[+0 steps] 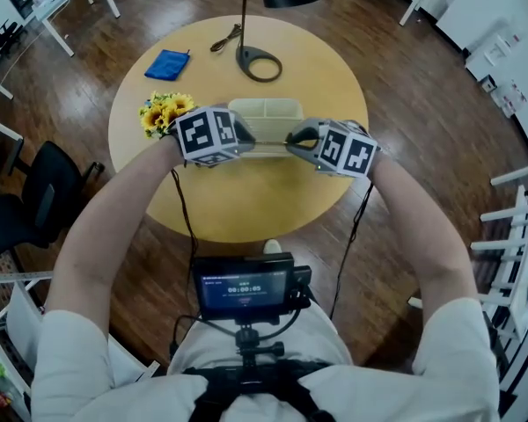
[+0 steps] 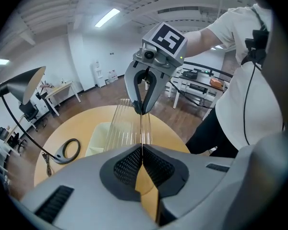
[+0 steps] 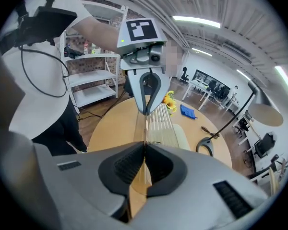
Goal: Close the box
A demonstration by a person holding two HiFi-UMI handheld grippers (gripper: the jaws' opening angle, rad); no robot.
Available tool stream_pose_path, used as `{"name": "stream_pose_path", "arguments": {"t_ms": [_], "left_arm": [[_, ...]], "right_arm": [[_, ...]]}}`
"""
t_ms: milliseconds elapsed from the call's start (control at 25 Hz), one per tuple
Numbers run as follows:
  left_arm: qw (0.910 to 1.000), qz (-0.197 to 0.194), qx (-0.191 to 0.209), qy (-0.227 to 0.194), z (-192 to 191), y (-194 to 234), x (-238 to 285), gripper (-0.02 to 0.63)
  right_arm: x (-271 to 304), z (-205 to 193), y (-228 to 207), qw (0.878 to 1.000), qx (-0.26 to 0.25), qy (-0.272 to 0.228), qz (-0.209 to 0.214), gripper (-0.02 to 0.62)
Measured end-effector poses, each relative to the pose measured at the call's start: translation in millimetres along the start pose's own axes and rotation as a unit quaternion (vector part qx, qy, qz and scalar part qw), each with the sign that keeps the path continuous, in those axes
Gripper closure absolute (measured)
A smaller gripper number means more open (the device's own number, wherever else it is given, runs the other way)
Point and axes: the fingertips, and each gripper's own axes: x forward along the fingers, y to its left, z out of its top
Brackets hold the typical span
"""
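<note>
A pale cream box (image 1: pixel 266 111) with open compartments sits on a round desk (image 1: pixel 246 202). Its clear, ribbed lid (image 2: pixel 127 126) is lifted above the box's near side, not closed.

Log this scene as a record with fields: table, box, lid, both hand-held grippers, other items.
table: round, wooden
box: cream, compartmented, open, mid-table
lid: clear, ribbed, raised at the box's near side, not yet down
left hand-held gripper: shut on one end of the lid
right hand-held gripper: shut on the opposite end of the lid
lamp: base on the table behind the box
cloth: blue, far left of the table
flowers: yellow, left of the box
</note>
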Motion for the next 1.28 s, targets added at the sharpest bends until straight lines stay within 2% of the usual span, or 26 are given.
{"name": "stream_pose_path", "arguments": {"t_ms": [440,840,1280], "left_arm": [[0.9991,-0.019,-0.035,0.011,-25.5,39.1,33.7,0.606],[0.9973,-0.032,-0.066,0.009,-46.0,43.5,54.4,0.606],[0.9966,-0.044,-0.069,0.009,-56.9,53.1,65.0,0.606]], "right_arm": [[35.8,-31.3,-31.4,0.999,0.026,0.000,0.035,0.583],[59.9,-49.2,-31.3,0.997,0.029,0.006,0.066,0.583],[72.8,-57.9,-36.7,0.997,0.037,0.004,0.074,0.583]]}}
